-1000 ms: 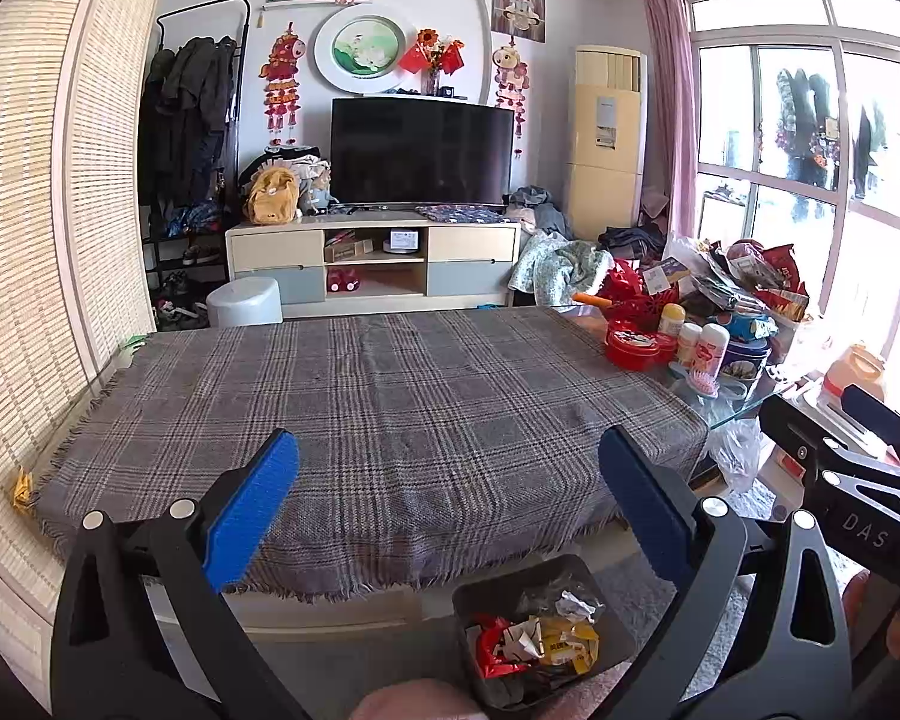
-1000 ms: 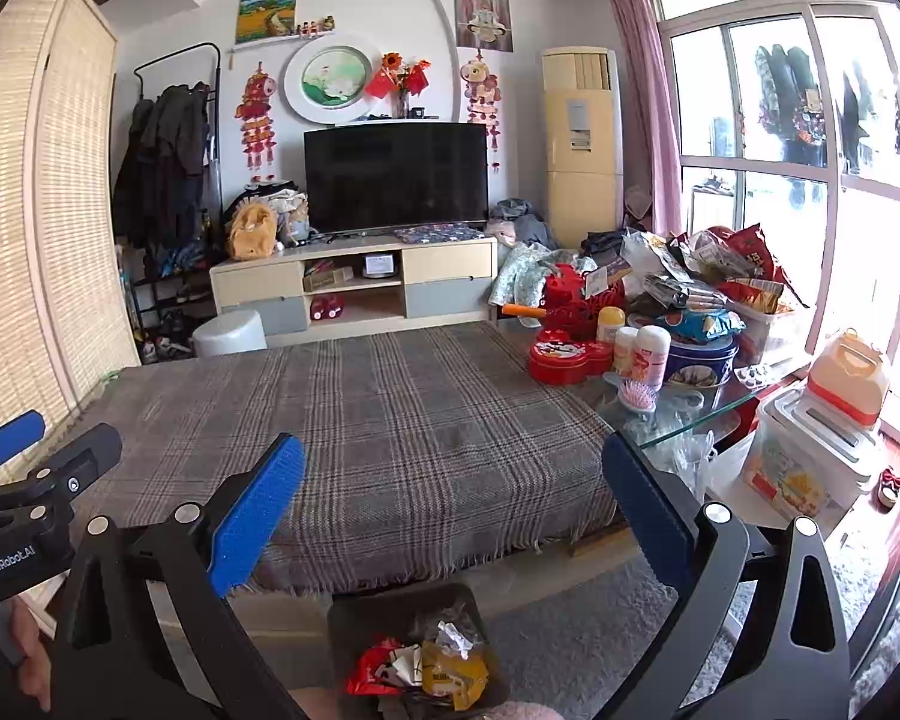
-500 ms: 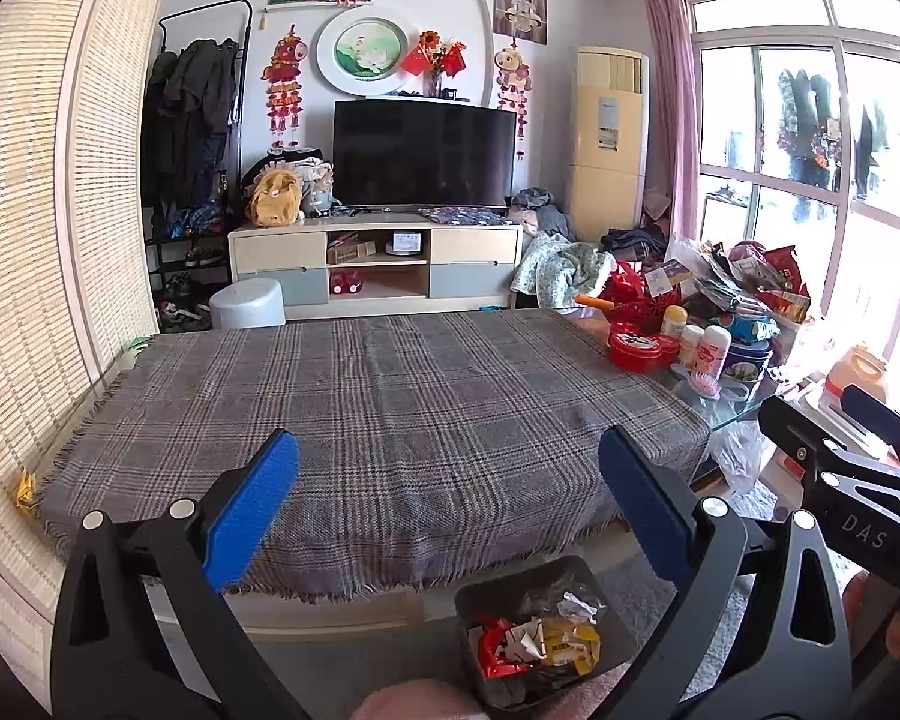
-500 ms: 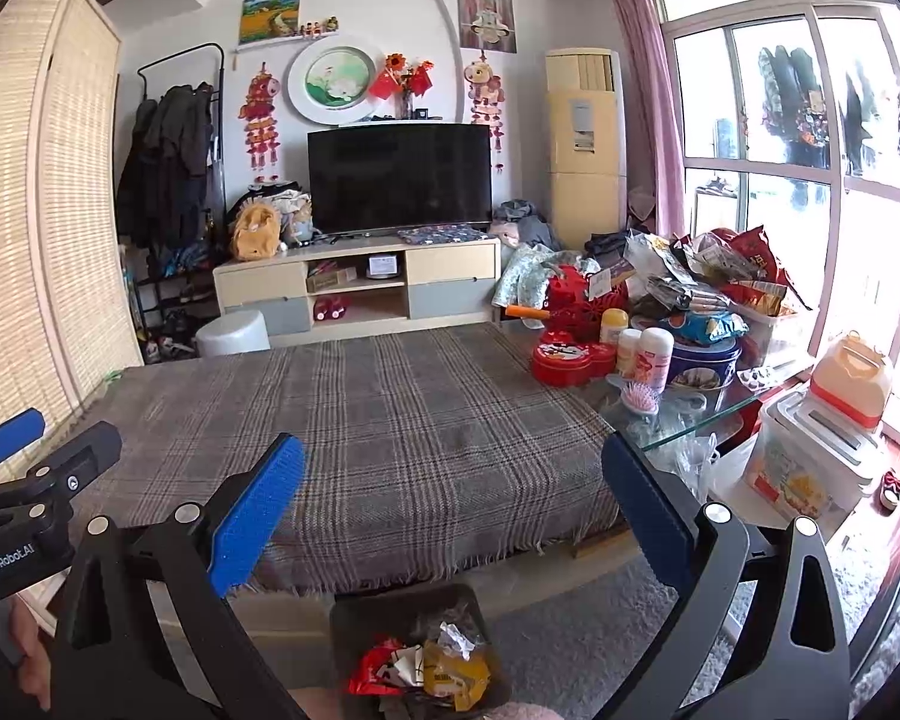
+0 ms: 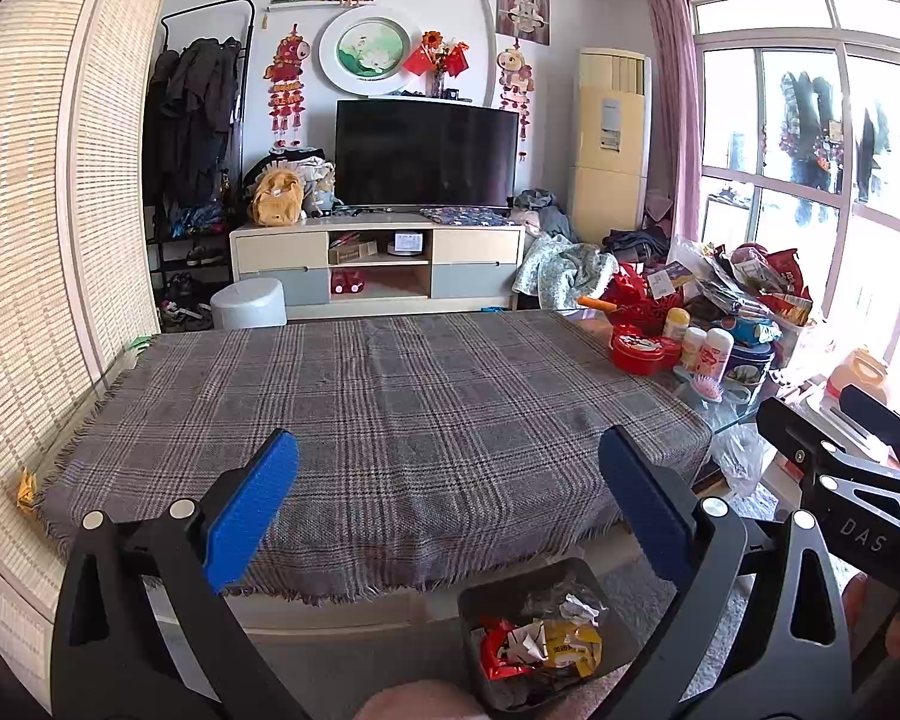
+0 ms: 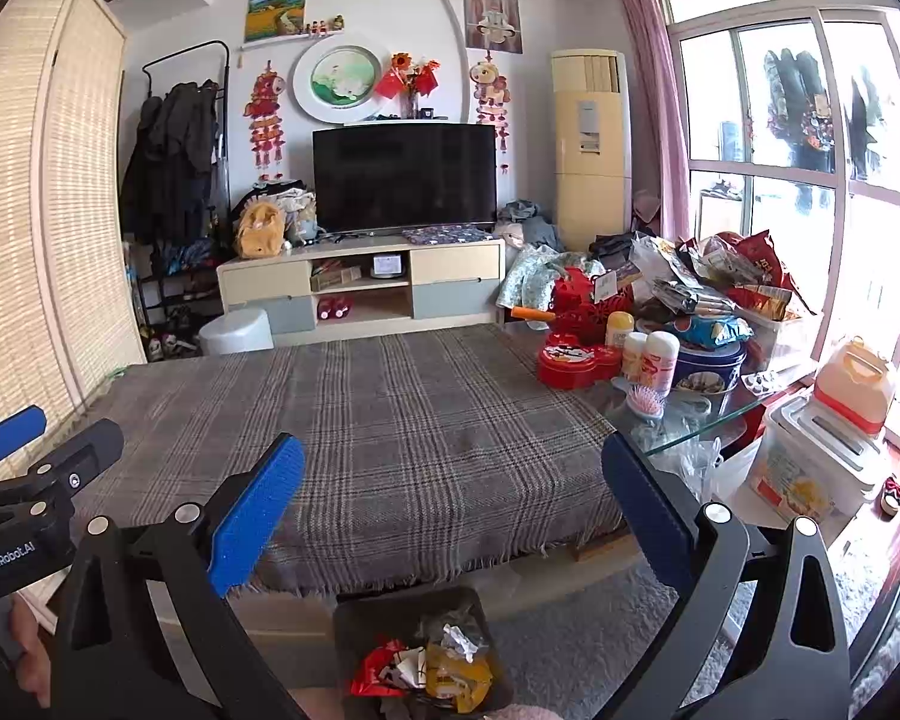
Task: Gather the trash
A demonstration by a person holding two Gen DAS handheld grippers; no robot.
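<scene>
Both tools wide open, empty: left tool [image 5: 447, 498], right tool [image 6: 453, 501]. Dark plastic bin of crumpled wrappers [image 5: 537, 639] on floor below bench near edge, right of left tool's centreline, nearer left tool. Grey plaid cloth [image 5: 378, 420] bare.

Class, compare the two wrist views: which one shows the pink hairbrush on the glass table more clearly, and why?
The right wrist view: the pink hairbrush lies in the open on the glass table, bristles visible beside the white bottles. The left wrist view shows it smaller and farther towards the edge, partly crowded by clutter.
</scene>
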